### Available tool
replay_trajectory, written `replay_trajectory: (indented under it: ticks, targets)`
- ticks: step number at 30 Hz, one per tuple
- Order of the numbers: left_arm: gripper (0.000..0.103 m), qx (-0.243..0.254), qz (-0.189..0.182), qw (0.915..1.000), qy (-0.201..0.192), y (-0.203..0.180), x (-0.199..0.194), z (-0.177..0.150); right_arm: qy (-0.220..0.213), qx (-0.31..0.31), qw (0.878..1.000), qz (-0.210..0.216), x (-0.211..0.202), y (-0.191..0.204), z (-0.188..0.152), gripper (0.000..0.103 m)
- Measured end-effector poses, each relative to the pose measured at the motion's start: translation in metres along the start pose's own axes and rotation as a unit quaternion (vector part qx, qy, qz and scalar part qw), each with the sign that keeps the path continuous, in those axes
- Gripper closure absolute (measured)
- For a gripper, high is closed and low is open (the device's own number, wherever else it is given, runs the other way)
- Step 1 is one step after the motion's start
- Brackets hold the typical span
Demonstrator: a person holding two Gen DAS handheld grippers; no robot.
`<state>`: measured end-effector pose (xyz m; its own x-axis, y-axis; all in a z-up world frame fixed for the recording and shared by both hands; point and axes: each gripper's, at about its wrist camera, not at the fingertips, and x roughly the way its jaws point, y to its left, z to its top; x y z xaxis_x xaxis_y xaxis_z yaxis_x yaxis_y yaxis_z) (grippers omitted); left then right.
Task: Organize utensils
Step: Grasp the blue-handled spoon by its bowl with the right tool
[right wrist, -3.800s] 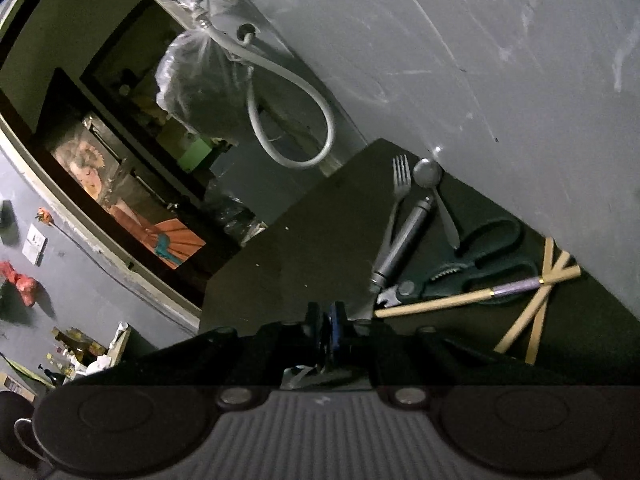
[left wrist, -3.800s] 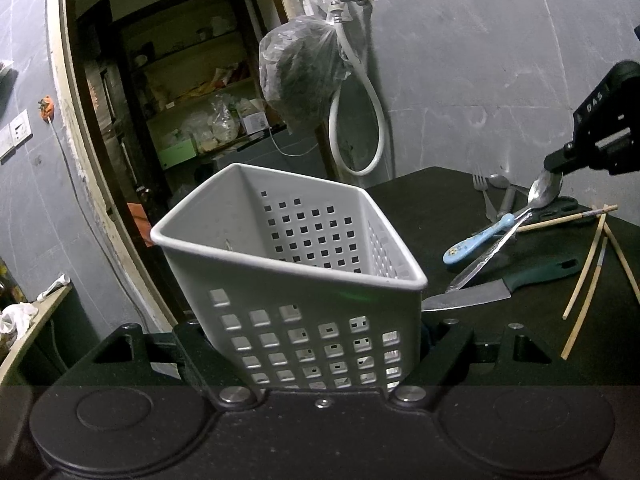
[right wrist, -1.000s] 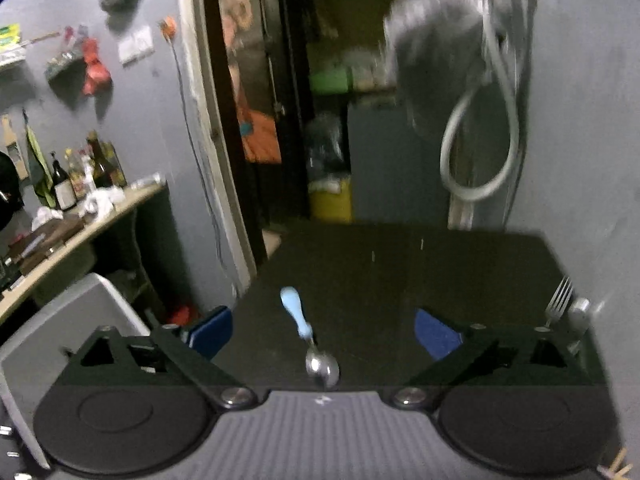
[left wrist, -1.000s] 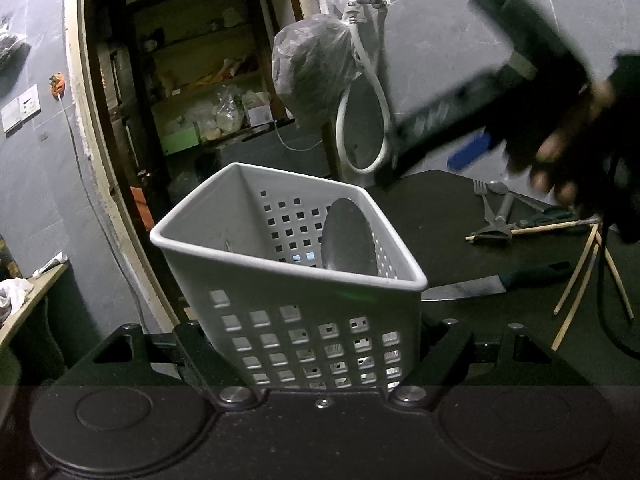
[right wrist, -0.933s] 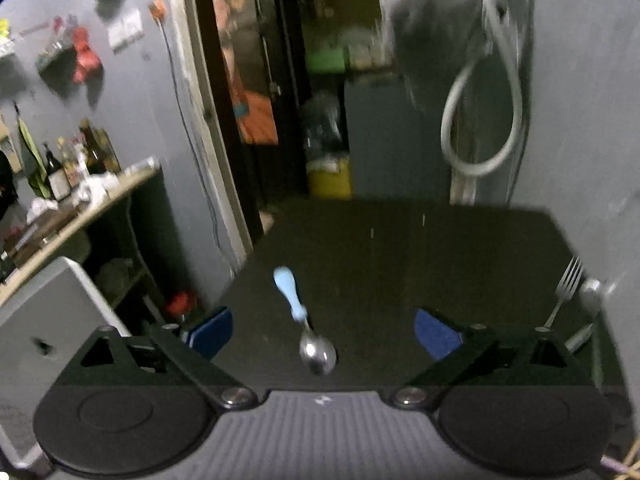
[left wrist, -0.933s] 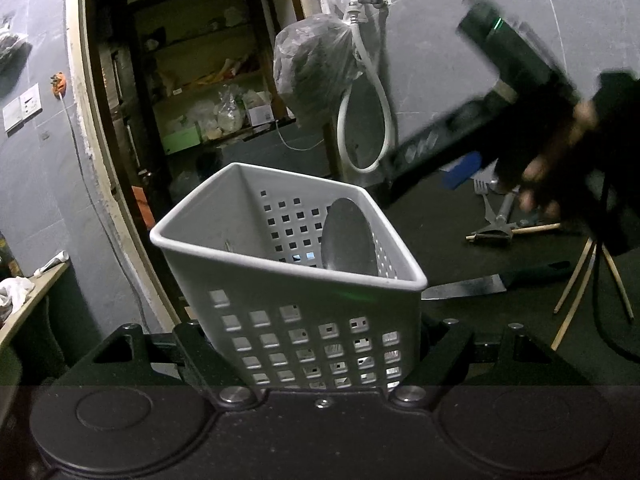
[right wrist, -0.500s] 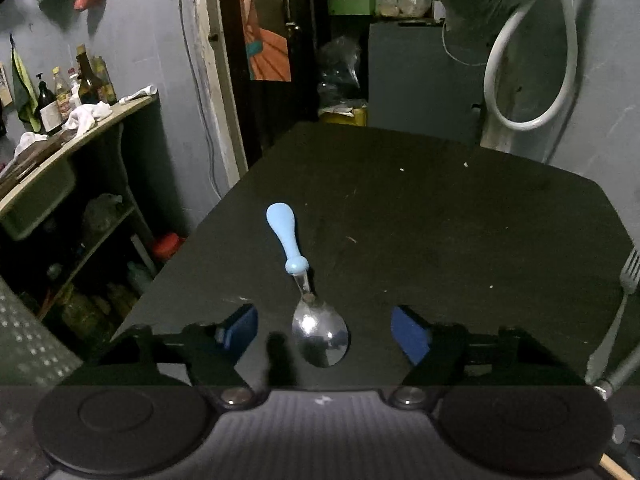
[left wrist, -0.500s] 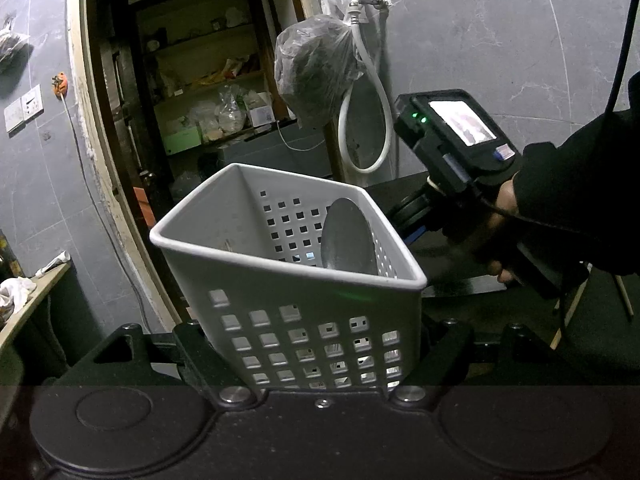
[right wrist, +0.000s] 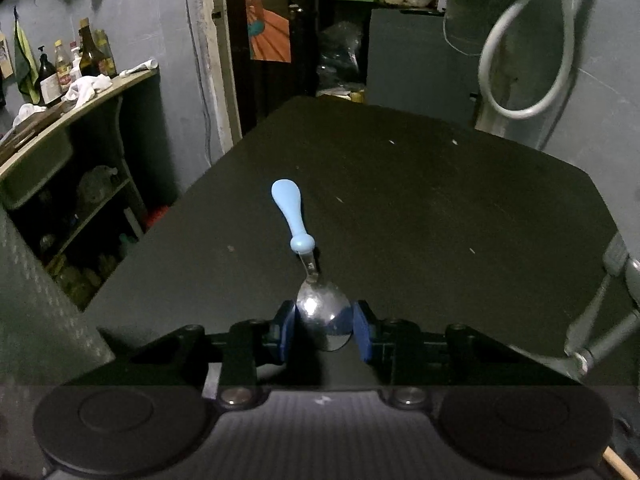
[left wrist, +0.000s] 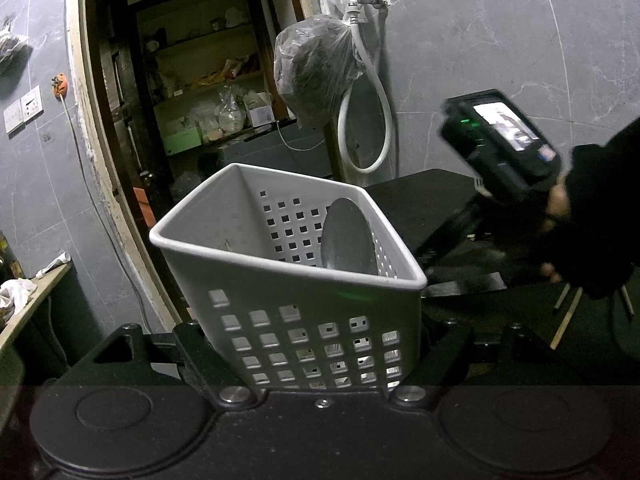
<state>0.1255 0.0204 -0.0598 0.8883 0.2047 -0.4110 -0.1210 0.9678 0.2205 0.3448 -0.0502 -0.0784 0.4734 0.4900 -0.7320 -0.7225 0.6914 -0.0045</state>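
A white perforated basket (left wrist: 240, 208) stands tilted between the fingers of my left gripper (left wrist: 320, 340), which is shut on its lower sides. A large metal spoon (left wrist: 348, 236) leans inside it. In the right wrist view a small spoon (right wrist: 324, 308) with a light blue handle (right wrist: 288, 204) lies flat on the black table (right wrist: 420, 200). My right gripper (right wrist: 325, 332) is low over it and its jaws are closing. The blue pads (right wrist: 289, 334) stand just outside the two edges of the spoon's bowl. A person's hand (left wrist: 558, 208) holds that gripper to the right of the basket.
A knife blade (left wrist: 464, 286) lies on the table beside the basket, with wooden chopsticks (left wrist: 568, 316) further right. Metal utensils (right wrist: 600, 312) lie at the table's right edge. A wall with a hanging hose (right wrist: 520, 60) is behind; the table's left edge drops off beside shelves.
My right gripper has come down over the blue-handled spoon and its jaws have narrowed around the bowl. The left gripper and the basket have kept still.
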Motion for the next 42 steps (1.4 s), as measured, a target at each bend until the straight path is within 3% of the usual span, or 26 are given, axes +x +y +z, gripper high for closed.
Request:
replay_trajectory:
  ticks: [10,16,24,31,37,42]
  targets:
    - [0.022,0.002,0.000,1.0000,-0.002,0.000,0.001,0.001,0.016,0.053,0.998,-0.041,-0.036,-0.038,-0.037,0.068]
    - [0.022,0.006,0.000,1.0000,-0.003,0.000,0.000,0.001,0.004,0.098,0.994,-0.046,-0.047,-0.056,-0.048,0.057]
    - [0.022,0.014,-0.001,0.9999,-0.006,-0.002,0.001,-0.001,0.006,0.060,0.997,-0.041,-0.025,-0.051,-0.026,0.055]
    - [0.022,0.012,0.001,0.9999,-0.006,-0.002,-0.001,-0.004,0.028,0.024,0.999,-0.026,-0.009,-0.048,-0.004,0.060]
    - [0.022,0.009,0.003,0.9999,-0.005,-0.003,-0.001,-0.002,0.045,0.022,0.999,-0.001,-0.005,-0.050,0.004,0.085]
    - [0.022,0.009,0.003,0.9999,-0.005,-0.003,-0.001,-0.002,0.058,0.011,0.998,0.006,-0.005,-0.051,0.009,0.086]
